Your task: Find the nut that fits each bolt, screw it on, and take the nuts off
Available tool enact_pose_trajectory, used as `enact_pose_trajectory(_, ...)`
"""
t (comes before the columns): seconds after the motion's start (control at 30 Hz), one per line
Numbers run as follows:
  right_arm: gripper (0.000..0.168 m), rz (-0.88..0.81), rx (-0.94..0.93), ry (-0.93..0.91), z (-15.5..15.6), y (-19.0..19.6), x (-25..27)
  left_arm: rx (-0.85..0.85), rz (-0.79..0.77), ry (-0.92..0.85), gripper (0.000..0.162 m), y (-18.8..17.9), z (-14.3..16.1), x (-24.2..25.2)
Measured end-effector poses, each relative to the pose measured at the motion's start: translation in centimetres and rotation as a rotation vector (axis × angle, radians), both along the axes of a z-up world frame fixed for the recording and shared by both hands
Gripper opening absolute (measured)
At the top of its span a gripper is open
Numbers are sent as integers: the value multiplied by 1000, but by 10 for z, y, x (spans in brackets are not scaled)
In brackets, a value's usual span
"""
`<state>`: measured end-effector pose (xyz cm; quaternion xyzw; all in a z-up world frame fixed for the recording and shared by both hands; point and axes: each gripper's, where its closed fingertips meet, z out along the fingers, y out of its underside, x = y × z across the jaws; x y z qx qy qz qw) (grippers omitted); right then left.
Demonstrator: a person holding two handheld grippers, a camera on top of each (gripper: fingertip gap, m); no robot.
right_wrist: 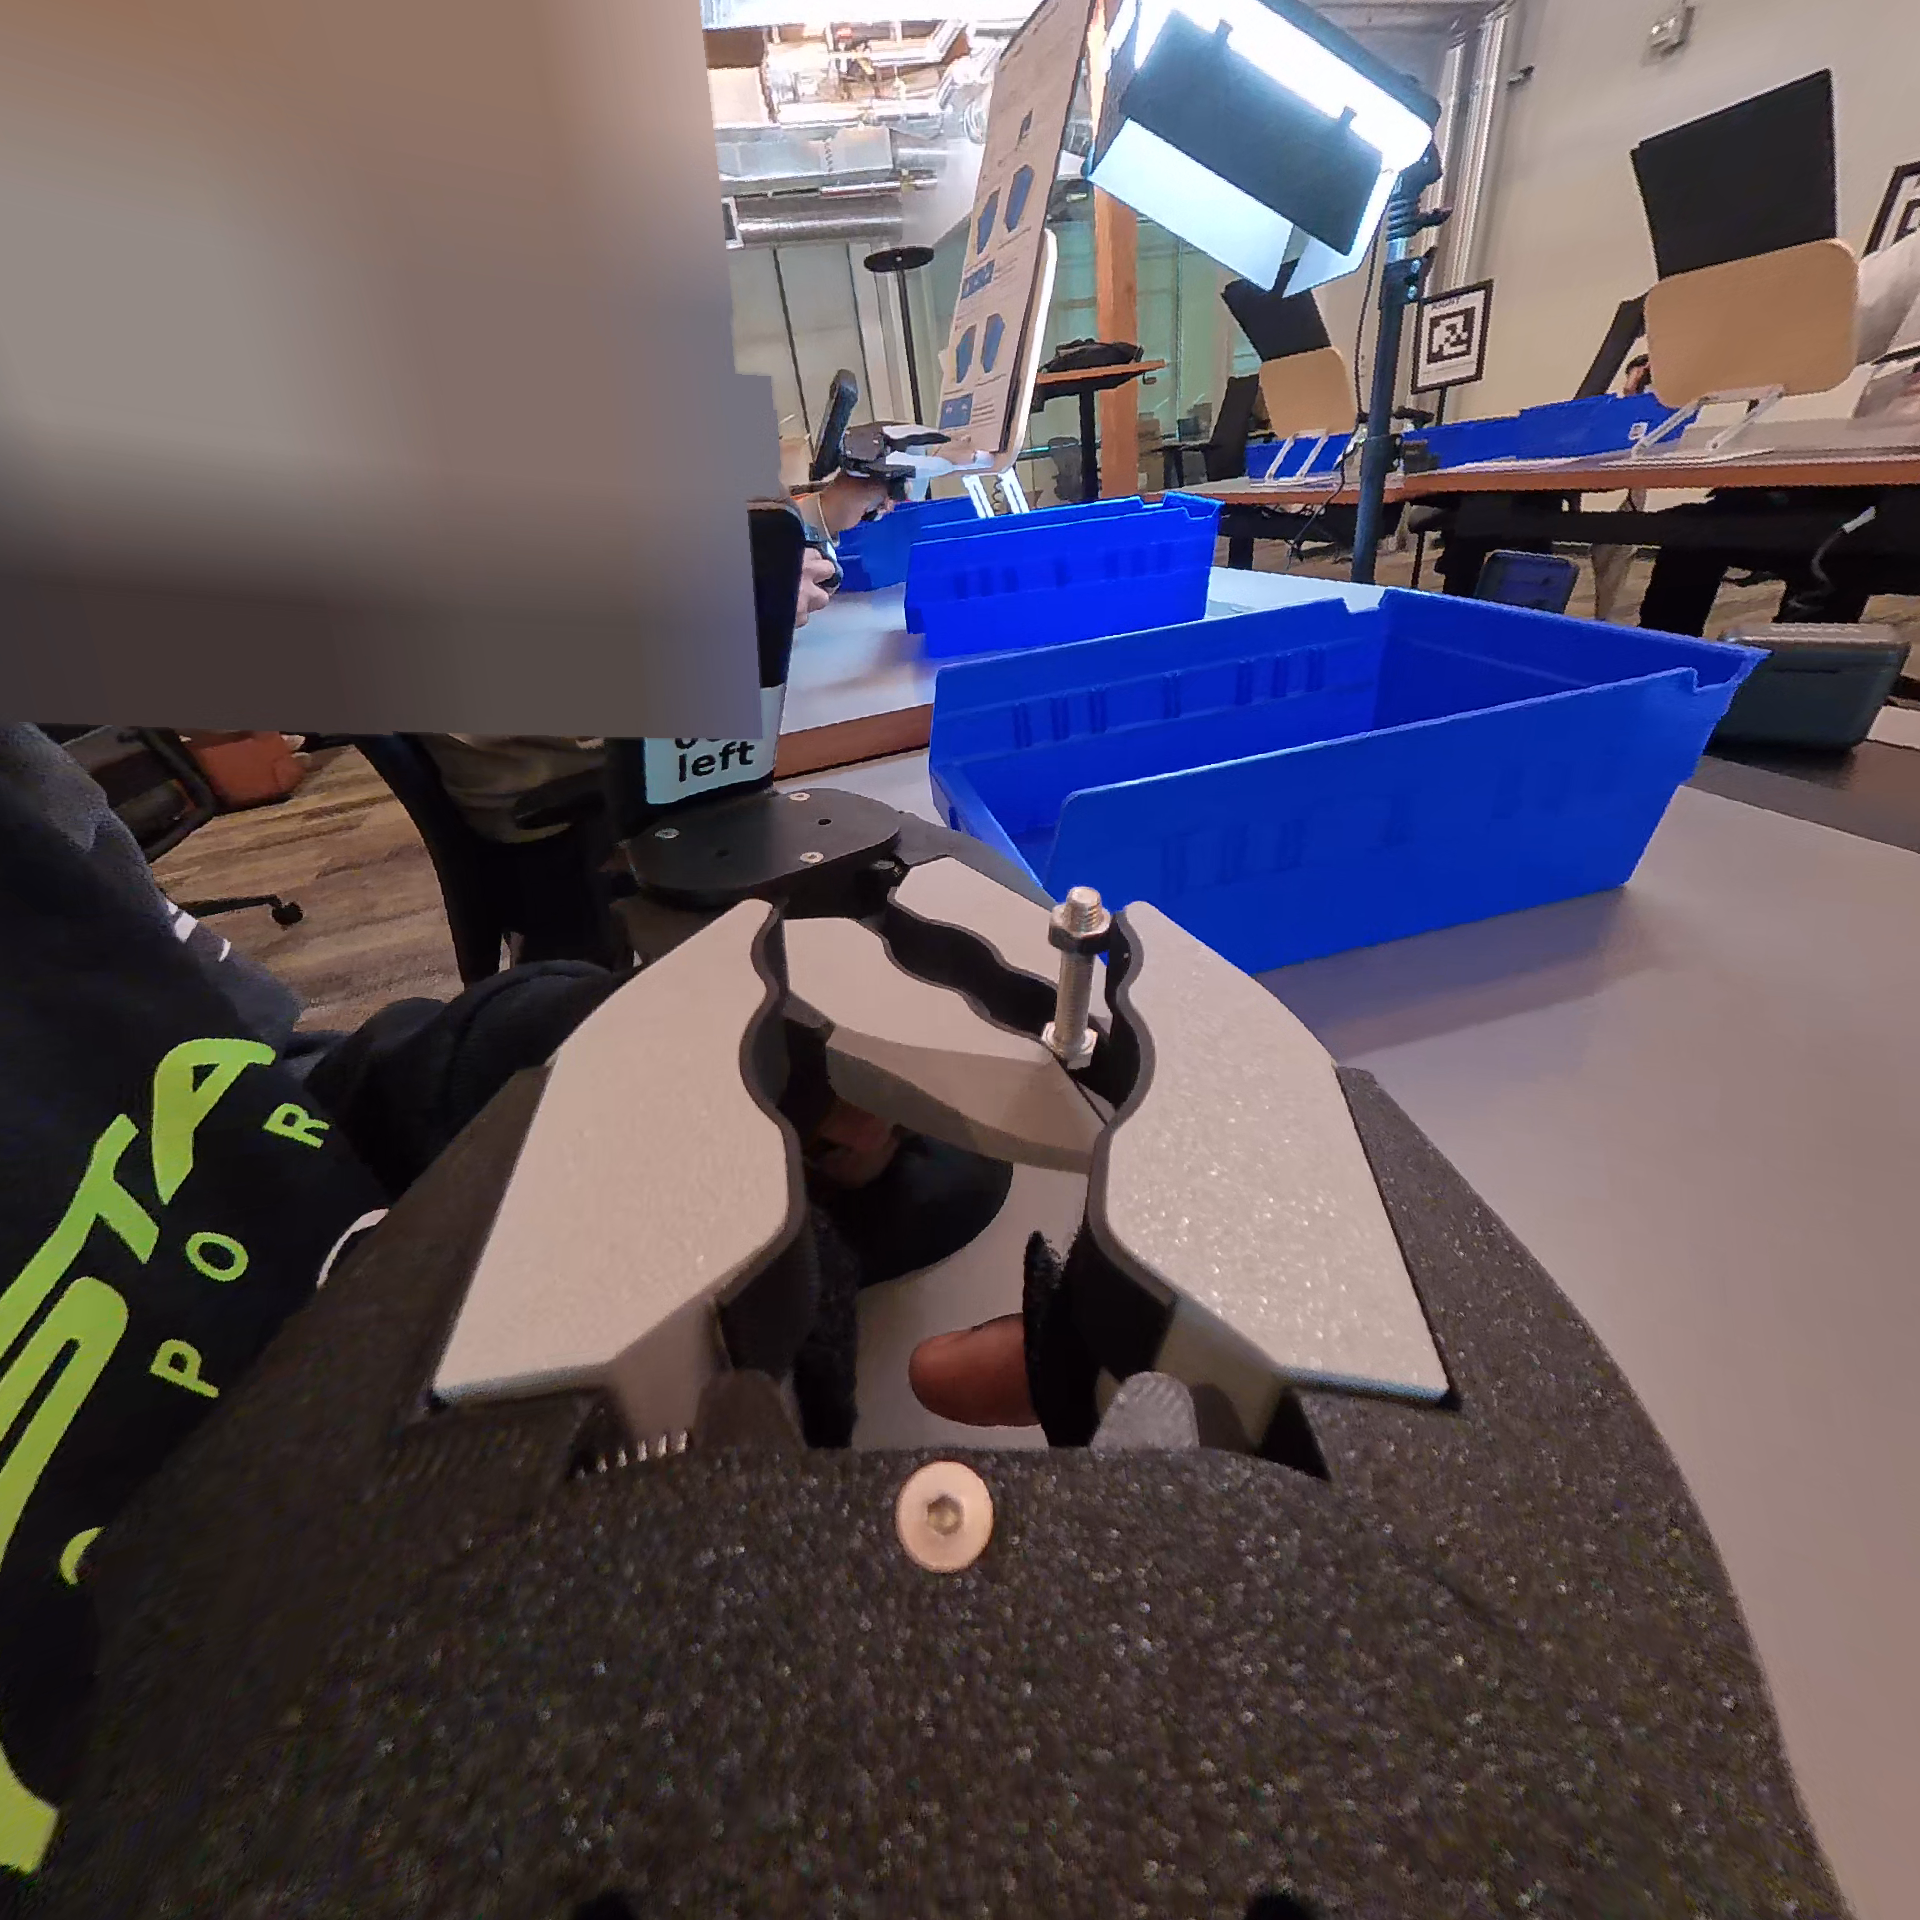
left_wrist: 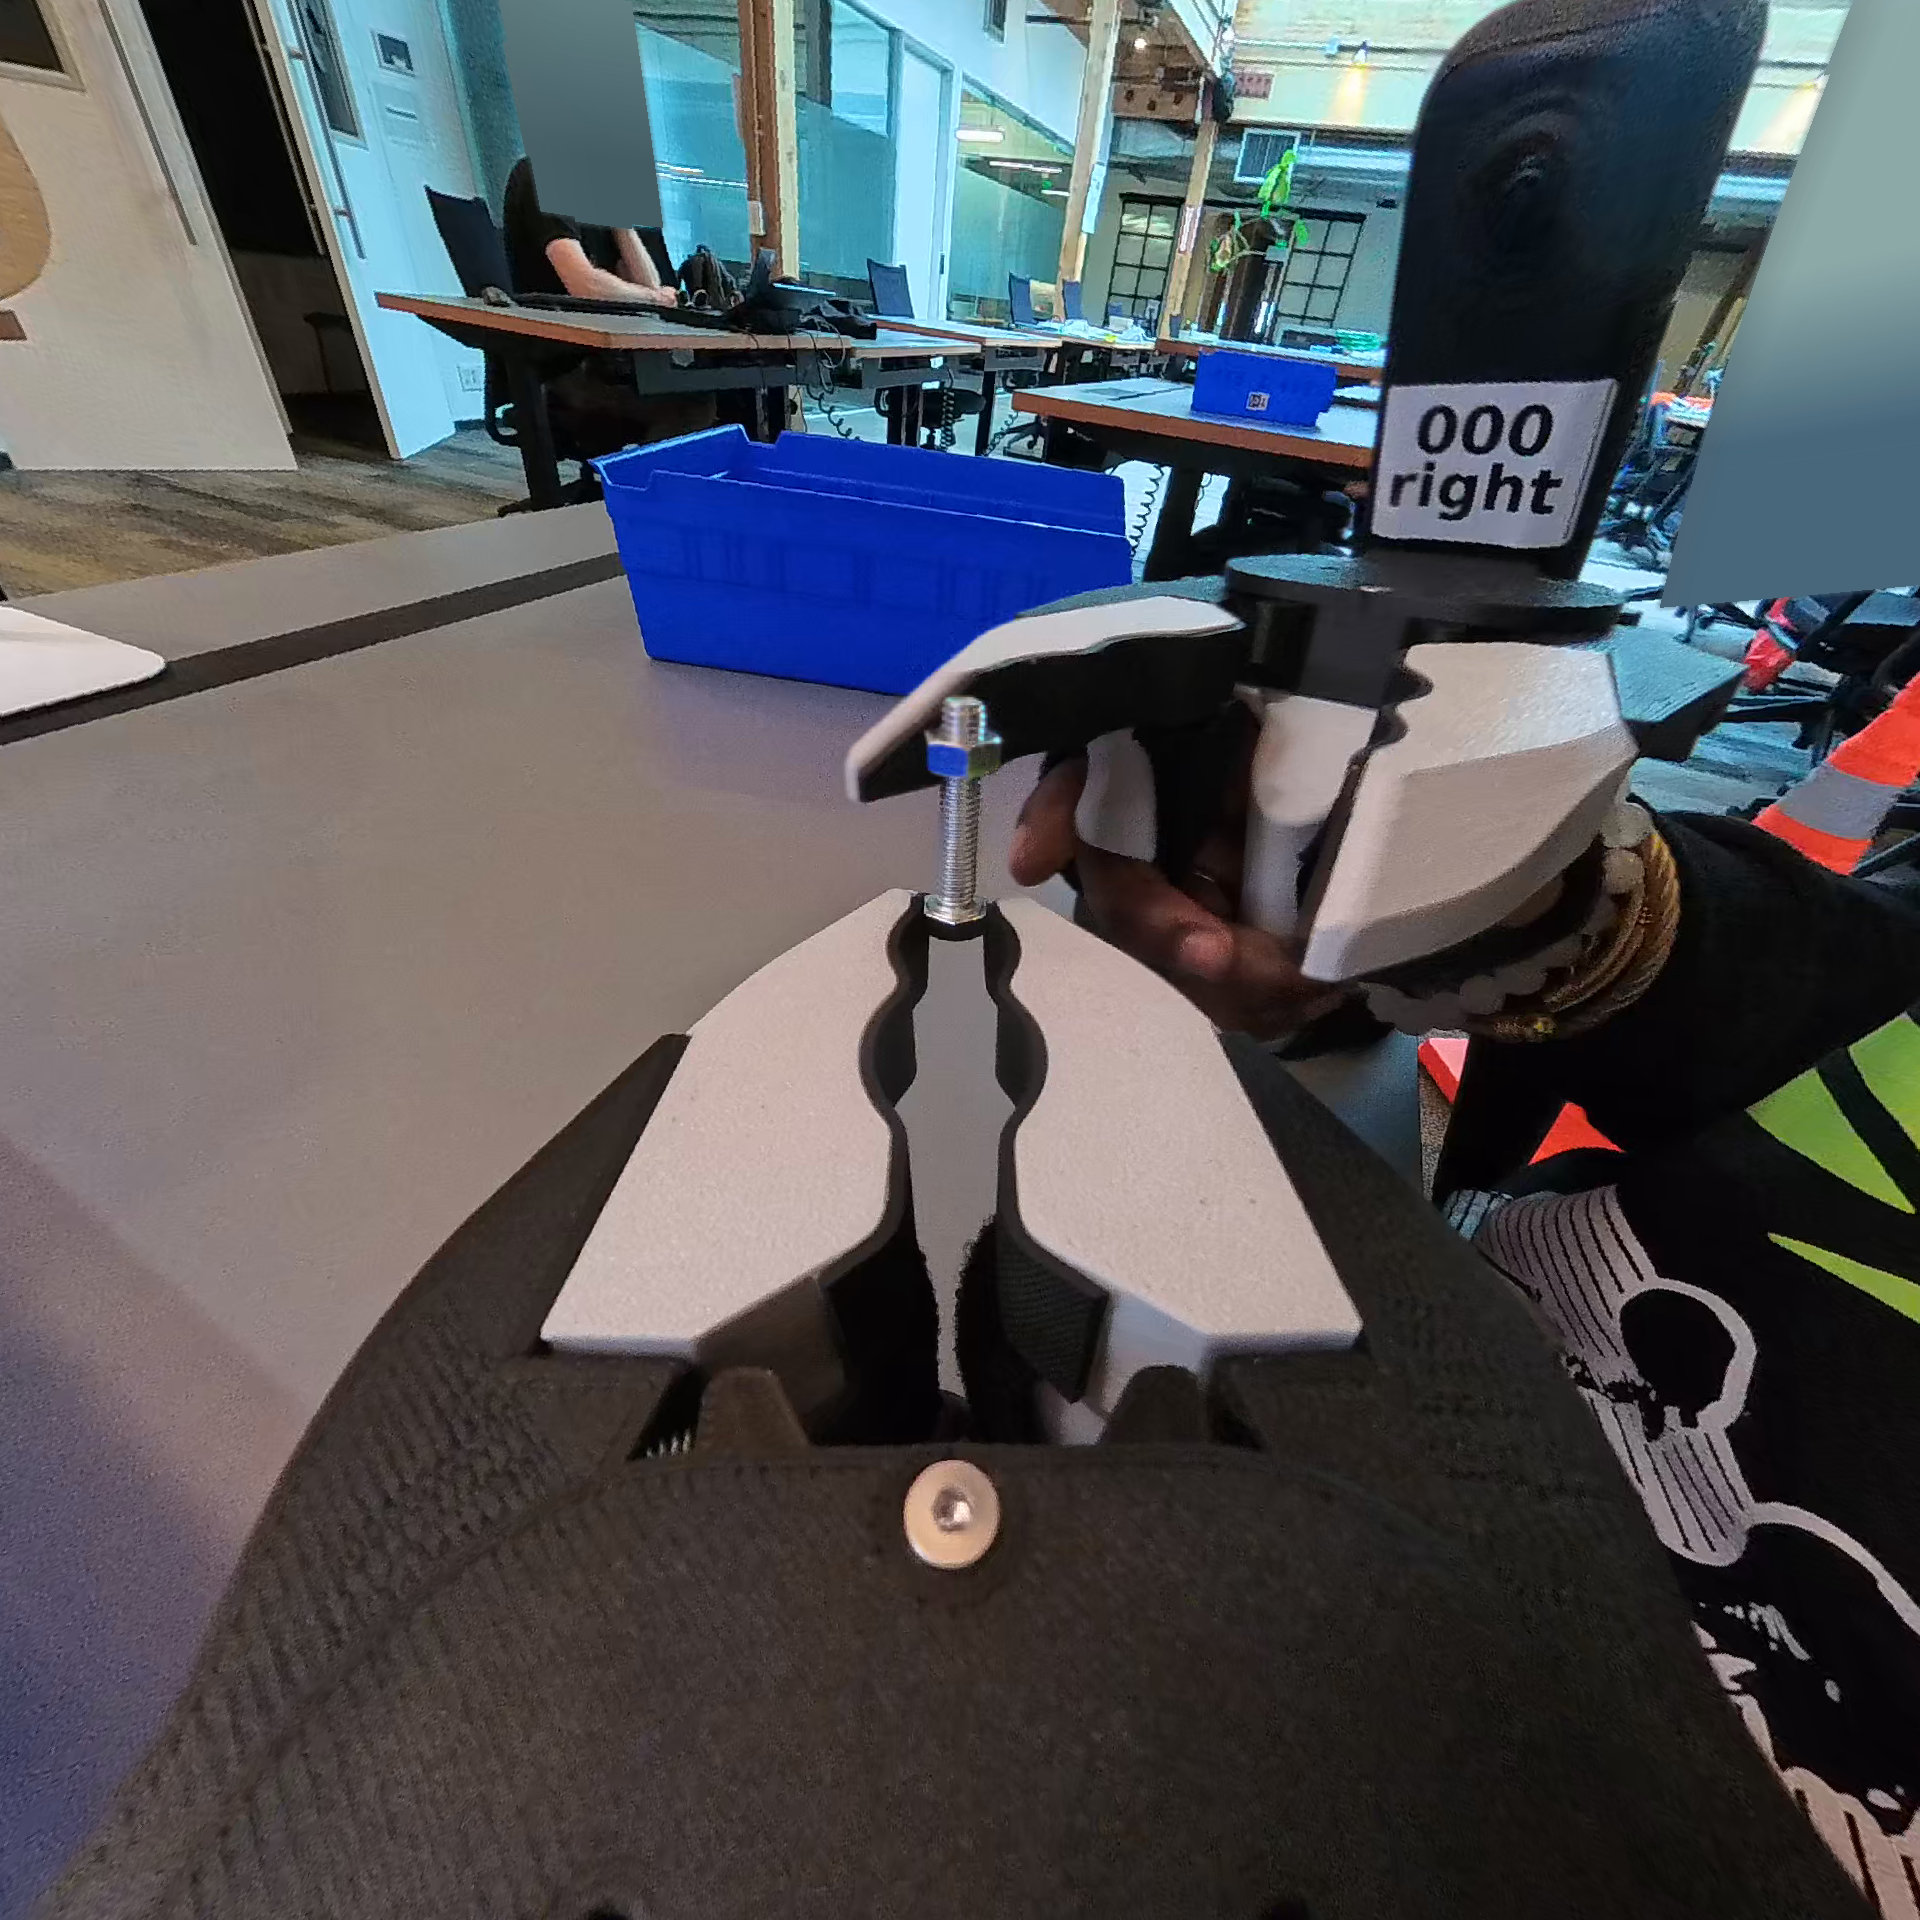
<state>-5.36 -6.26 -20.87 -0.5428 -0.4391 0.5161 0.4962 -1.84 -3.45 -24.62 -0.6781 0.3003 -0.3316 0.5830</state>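
Left wrist view shows a grey table (left_wrist: 364, 883) with one blue bin (left_wrist: 873, 561) standing near on it; the right wrist view shows that bin (right_wrist: 1340, 790) with a second bin (right_wrist: 1060, 571) on the table behind, so two nearby, with more blue bins on benches farther off. Two grippers work above the table. The left gripper (left_wrist: 954, 920) is closed on the head end of one bolt (left_wrist: 958, 831), holding it upright. The right gripper (left_wrist: 914, 748) comes in from the side near the bolt's top, level with one nut (left_wrist: 961, 750) that sits just below the tip. From the right wrist view the right gripper (right_wrist: 951, 935) looks parted: only its right finger (right_wrist: 1174, 997) lies against the nut (right_wrist: 1081, 933), and the other stands well clear, so it does not seem to clamp. I judge the step to be turning the nut on the bolt (right_wrist: 1072, 997), whether on or off I cannot tell. The next move calls for closing on the nut's flats and twisting while the left grip keeps the bolt from spinning.
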Motion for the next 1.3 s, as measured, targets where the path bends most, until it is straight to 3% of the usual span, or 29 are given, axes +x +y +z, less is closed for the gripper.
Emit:
enact_pose_trajectory(0.13, 55, -23, -9, 4, -1, -1, 8, 1, -4, 2, 10, 0, 0, 0)
enact_pose_trajectory(0.3, 35, -24, -24, 22, -1, 0, 18, -5, 0, -9, 10, 0, 0, -1)
enact_pose_trajectory(0.63, 63, -13, 0, 20, 2, 7, -3, -6, -7, 2, 10, 0, -1, 1)
enact_pose_trajectory(0.87, 63, 33, 23, -13, 1, 3, -19, -5, -10, 16, 10, -1, -3, 2)
enact_pose_trajectory(1.3, 53, -15, 1, 7, 0, 5, 2, -12, -1, -3, 10, 1, -1, 0)
